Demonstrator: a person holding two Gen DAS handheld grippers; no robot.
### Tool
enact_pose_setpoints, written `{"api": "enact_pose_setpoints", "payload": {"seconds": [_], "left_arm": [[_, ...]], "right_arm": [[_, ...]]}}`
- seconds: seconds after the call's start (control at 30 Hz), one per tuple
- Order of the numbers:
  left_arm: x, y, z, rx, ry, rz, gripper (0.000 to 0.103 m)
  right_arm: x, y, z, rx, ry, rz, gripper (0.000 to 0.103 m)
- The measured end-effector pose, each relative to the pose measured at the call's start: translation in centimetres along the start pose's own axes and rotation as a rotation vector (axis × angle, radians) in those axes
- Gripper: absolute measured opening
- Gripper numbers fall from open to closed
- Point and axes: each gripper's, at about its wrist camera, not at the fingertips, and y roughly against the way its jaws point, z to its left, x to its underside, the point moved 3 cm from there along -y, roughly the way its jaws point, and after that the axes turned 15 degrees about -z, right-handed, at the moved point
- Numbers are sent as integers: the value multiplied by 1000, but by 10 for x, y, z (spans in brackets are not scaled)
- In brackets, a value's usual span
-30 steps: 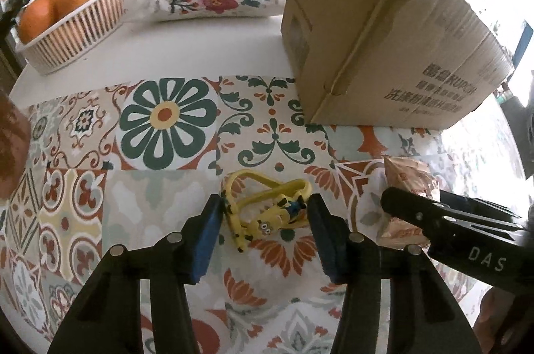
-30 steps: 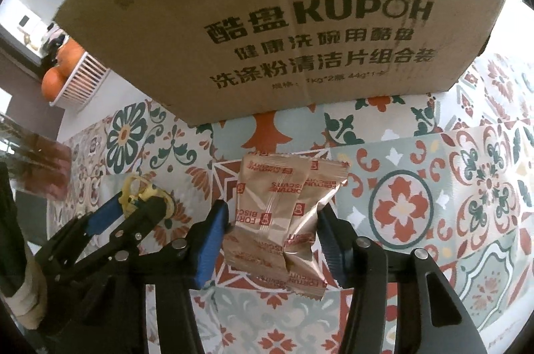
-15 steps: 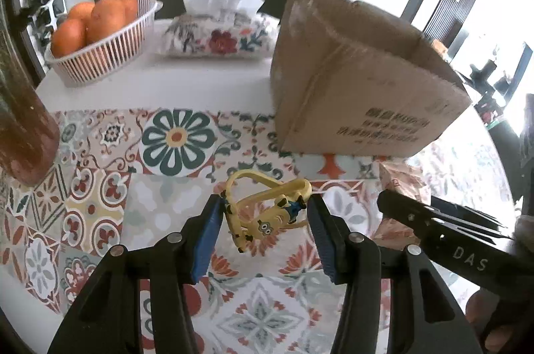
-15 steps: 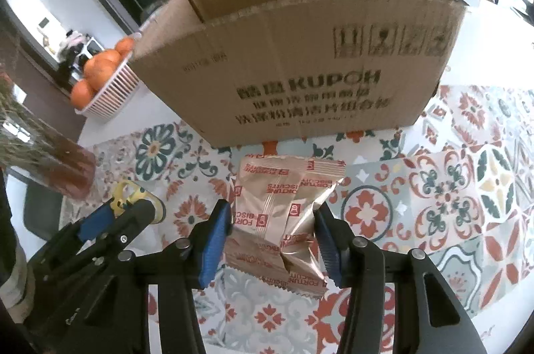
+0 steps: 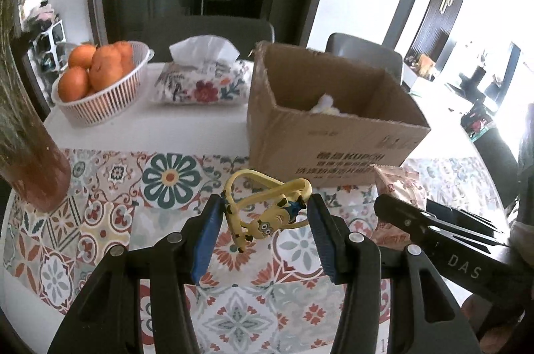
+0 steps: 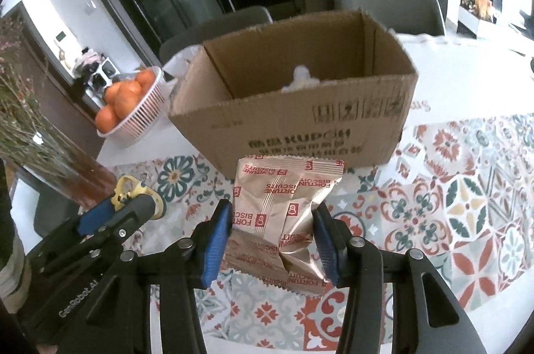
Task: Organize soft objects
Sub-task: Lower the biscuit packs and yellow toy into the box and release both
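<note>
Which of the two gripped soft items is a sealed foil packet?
The gold foil biscuit packet, printed in red, in the right gripper. The left gripper holds a yellow rubbery cartoon-figure strap instead.

Left tool [image 5: 263,220] and right tool [image 6: 272,228] both clamp items, raised side by side.

Cardboard box [image 6: 300,120] open-topped, near wall ahead; vase [image 5: 30,153] left; basket [image 5: 100,100] beyond.
</note>
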Motion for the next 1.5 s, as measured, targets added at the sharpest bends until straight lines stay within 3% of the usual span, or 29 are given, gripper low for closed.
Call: {"api": "enact_pose_setpoints", "payload": {"seconds": [0.87,1.5], "left_arm": [[-75,25,-48,43,-80,-153,52],[-112,-14,-64,47,-87,-142,52]], "right_arm": [[-75,39,-1,-27,64,-176,49],[-123,20,-6,-6,168,-224,49]]}}
